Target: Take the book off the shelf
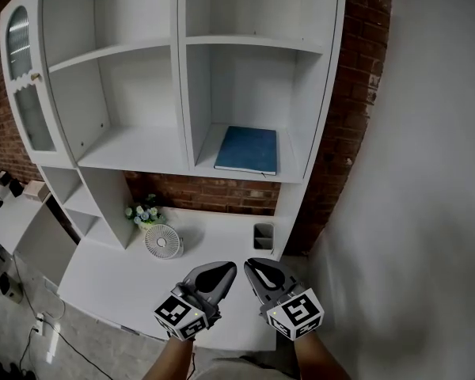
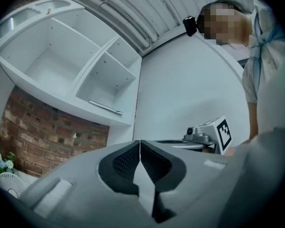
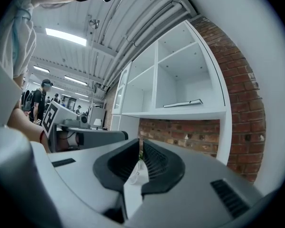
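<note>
A blue book (image 1: 247,150) lies flat in the lower right compartment of the white shelf unit (image 1: 180,70). In the left gripper view the book (image 2: 105,107) shows only as a thin edge, and in the right gripper view the book (image 3: 183,103) shows the same way. Both grippers hang low in front of the desk, well below the book and apart from it. My left gripper (image 1: 229,267) (image 2: 140,142) is shut with nothing in it. Beside it, my right gripper (image 1: 250,263) (image 3: 139,142) is shut and holds nothing too.
On the white desk (image 1: 111,279) under the shelves stand a small fan (image 1: 163,241), a pot of flowers (image 1: 145,210) and a grey cup (image 1: 263,235). A glass-door cabinet (image 1: 24,77) is at the left. A brick wall (image 1: 356,93) and a white wall (image 1: 427,172) close the right side.
</note>
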`<state>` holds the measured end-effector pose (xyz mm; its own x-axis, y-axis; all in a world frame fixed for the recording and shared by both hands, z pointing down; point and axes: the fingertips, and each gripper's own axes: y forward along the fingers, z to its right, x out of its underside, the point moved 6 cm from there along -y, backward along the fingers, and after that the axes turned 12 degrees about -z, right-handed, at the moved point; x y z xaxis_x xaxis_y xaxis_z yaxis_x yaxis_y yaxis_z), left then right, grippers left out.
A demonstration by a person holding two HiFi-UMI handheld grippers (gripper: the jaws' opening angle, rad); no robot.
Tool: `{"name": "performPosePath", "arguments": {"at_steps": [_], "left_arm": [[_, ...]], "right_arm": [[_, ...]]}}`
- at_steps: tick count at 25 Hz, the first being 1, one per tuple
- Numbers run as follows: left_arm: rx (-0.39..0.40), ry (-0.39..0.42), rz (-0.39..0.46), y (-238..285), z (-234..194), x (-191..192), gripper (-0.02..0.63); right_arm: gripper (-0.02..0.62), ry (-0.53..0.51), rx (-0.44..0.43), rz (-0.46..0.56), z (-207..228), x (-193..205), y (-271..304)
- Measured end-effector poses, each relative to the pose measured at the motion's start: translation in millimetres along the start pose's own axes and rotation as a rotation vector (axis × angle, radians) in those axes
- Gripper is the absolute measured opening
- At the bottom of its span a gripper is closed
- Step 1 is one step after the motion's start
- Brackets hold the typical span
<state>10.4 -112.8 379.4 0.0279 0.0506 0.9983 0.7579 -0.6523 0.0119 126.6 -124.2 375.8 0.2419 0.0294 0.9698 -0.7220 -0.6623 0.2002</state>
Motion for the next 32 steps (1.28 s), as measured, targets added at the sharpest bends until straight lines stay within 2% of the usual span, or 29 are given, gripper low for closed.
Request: {"name": "performPosePath", "arguments": {"at_steps": [5, 8, 16, 22, 32], "left_arm": [[-0.003, -0.013, 0.002, 7, -6, 1, 0.009], [0.005, -0.002, -0.005, 10, -12, -2, 0.009], [0.020, 0.040, -0.040, 11, -34, -14, 0.009], [0.021, 0.011, -0.042, 12, -42, -20, 0.009], [0.020, -0.058, 0.012, 15, -63, -24, 0.009]], "right_arm": [[0.018, -0.005, -0.009, -0.012, 6, 3, 5], [0.018, -0.045, 0.003, -0.032, 10, -1, 6], [0.051, -0.233, 0.028, -0.099, 13, -28, 16], [0.078, -0.382, 0.035, -0.150, 16, -45, 27], [0.083, -0.593, 0.128, -0.226, 41, -83, 40]]}}
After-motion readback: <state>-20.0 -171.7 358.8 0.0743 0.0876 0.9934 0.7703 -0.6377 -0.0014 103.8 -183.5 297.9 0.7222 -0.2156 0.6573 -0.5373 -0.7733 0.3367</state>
